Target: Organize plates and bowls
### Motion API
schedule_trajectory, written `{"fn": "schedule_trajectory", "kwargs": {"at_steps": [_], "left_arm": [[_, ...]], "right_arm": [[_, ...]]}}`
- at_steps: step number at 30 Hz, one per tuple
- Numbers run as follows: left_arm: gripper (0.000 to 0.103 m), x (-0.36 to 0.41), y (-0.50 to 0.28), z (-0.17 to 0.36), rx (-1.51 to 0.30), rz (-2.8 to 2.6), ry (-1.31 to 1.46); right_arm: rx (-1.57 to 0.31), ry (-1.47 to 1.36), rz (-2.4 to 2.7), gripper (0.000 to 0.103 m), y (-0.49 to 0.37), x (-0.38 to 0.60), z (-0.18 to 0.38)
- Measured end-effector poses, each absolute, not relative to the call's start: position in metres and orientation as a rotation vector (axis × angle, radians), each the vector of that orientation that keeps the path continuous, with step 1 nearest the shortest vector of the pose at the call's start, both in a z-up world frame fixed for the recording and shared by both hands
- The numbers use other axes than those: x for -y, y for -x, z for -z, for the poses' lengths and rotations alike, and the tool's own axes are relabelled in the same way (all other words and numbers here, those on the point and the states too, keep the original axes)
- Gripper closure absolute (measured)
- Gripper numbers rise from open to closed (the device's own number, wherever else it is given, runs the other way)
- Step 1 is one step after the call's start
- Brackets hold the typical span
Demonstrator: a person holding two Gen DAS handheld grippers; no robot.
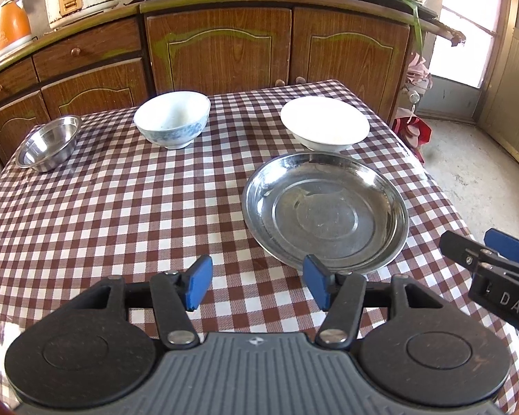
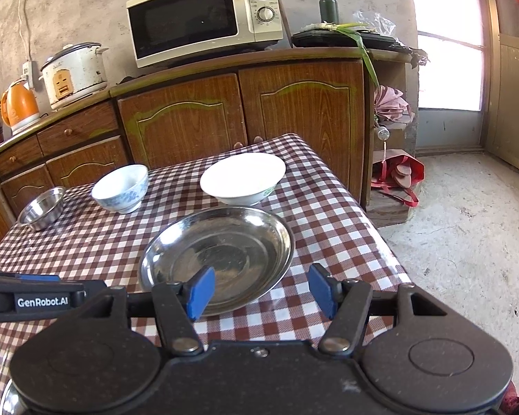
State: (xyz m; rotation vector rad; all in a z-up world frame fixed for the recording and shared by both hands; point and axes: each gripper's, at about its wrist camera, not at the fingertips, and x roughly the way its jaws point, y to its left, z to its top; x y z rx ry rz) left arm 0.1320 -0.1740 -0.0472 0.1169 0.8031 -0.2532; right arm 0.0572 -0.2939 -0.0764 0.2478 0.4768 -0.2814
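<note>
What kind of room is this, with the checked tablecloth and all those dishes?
Most likely a modest home kitchen. A microwave, a white rice cooker and an orange kettle sit on wooden cabinets against a bare wall, and bowls and a steel plate are laid out on the table.

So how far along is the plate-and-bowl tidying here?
Nothing looks done. Steel plate, white bowl, blue-patterned bowl and small steel bowl sit separately on the table. Left gripper and right gripper are open and empty. All stacking remains.
</note>
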Motion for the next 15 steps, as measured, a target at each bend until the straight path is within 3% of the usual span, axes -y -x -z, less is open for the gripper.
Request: {"fn": "schedule_trajectory", "kwargs": {"at_steps": [15], "left_arm": [[0.041, 0.18, -0.176, 0.068, -0.864, 0.191, -0.096]], "right_arm": [[-0.521, -0.273, 0.295, 0.03, -0.094, 0.327, 0.094]]}}
